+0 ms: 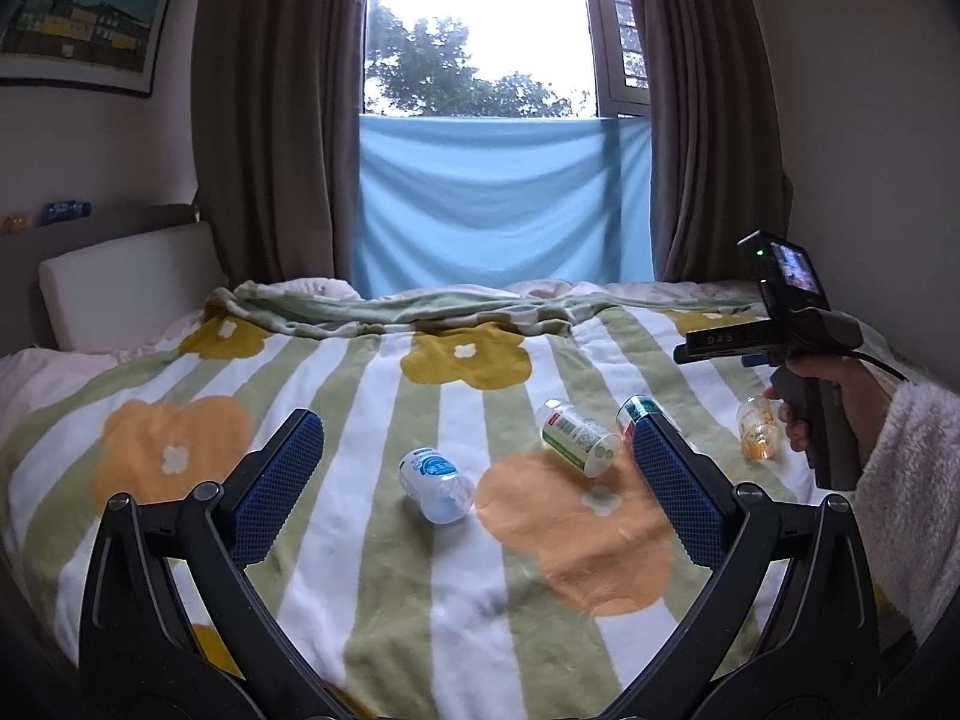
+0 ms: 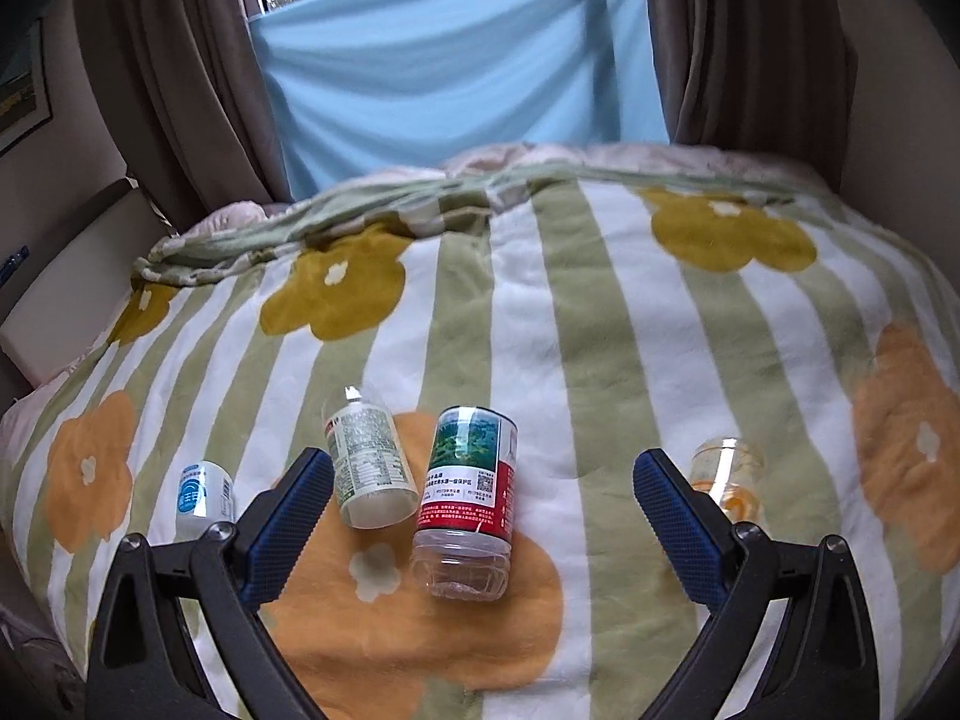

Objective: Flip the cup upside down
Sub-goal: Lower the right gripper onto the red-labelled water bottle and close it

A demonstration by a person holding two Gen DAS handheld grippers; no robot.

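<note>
4 cut-bottle cups lie on the blanket. The landmark is the red cup, which stands tilted on an orange flower, open end toward the camera. The green cup lies just left of it, the blue cup farther left, and the orange cup well to its right. The right gripper hovers above the red cup, jaws wide, empty. The left gripper hangs left of the red cup, jaws wide, with the blue cup and green cup between its fingers in view, untouched.
</note>
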